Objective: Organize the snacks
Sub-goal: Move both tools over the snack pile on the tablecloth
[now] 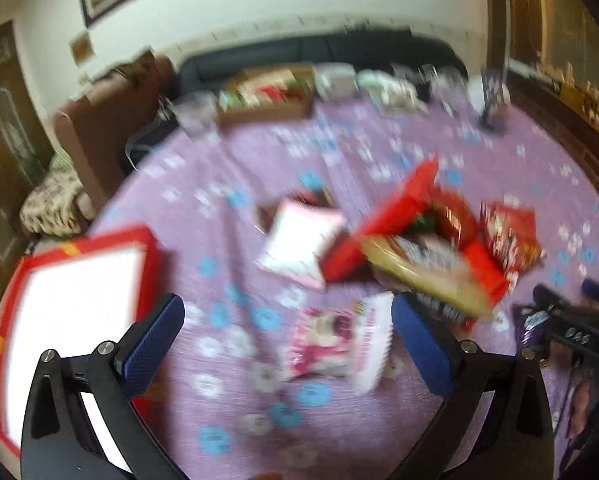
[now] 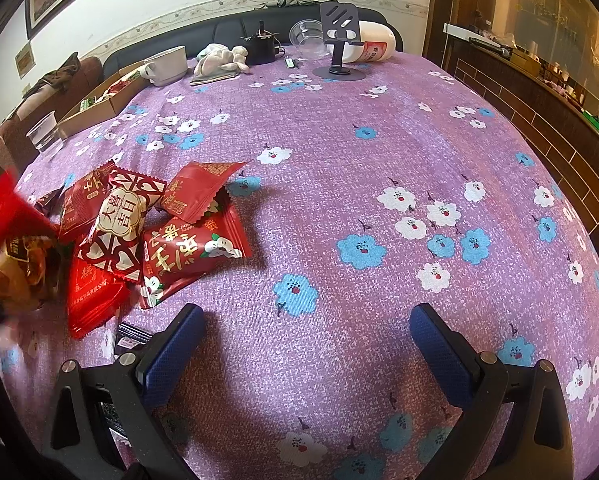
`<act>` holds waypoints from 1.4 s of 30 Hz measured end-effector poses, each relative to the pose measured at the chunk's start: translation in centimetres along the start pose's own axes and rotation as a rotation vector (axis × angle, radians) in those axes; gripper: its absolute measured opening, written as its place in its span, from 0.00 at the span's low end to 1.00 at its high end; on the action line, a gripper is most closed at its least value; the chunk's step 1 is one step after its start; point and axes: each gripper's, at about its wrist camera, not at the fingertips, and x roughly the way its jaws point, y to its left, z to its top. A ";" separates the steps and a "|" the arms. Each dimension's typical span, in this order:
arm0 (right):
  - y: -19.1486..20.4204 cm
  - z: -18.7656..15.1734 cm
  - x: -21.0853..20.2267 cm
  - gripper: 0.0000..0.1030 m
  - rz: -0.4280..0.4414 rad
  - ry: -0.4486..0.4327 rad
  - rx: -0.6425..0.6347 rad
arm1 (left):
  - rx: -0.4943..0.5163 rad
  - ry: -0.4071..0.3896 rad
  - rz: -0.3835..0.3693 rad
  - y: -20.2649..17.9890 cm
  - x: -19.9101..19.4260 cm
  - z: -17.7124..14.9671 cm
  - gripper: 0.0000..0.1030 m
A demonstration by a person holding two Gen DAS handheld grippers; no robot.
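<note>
My left gripper hovered spread above pink snack packet; my right gripper spread, empty, over floral tablecloth.

Glossy foil-like red snack packets lie on a matt, seemingly woven tablecloth.

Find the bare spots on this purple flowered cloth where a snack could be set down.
Free: the wide stretch of purple flowered tablecloth right of the pile of red foil snack packets, up to the grey phone stand. Crowded: around the packets and the far-left brown cardboard tray.
</note>
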 end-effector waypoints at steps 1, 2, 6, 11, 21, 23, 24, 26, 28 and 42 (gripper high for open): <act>0.2 0.1 0.1 1.00 -0.002 0.001 0.000 | -0.020 -0.031 0.008 0.9 -1.1 0.3 1.00; 0.1 0.2 0.1 1.00 -0.001 0.002 0.000 | -0.041 -0.059 0.017 1.7 -2.1 0.5 1.00; -0.1 0.1 0.0 1.00 0.005 0.030 -0.005 | -0.077 -0.152 0.080 4.3 -5.2 1.0 1.00; 0.1 -0.2 -1.6 1.00 0.047 0.050 0.008 | -0.111 -0.206 0.125 6.3 -7.2 1.2 1.00; 2.2 -0.4 -8.3 1.00 0.091 -0.110 -0.025 | -0.151 -0.240 0.134 8.3 -9.9 0.3 1.00; 2.5 -0.3 -9.0 1.00 0.100 -0.120 -0.029 | -0.155 -0.240 0.131 8.5 -10.0 0.1 1.00; 2.7 -0.3 -9.6 1.00 0.108 -0.126 -0.030 | -0.156 -0.242 0.131 8.5 -10.2 0.0 1.00; 3.0 -0.4 -10.1 1.00 0.115 -0.130 -0.034 | -0.159 -0.248 0.130 8.6 -10.6 -0.2 1.00; 3.3 -0.5 -10.7 1.00 0.120 -0.138 -0.043 | -0.159 -0.248 0.129 8.7 -10.7 -0.3 1.00; 1.2 -2.5 -10.2 1.00 0.091 -0.105 -0.115 | -0.010 -0.064 0.024 7.7 -5.8 -2.6 1.00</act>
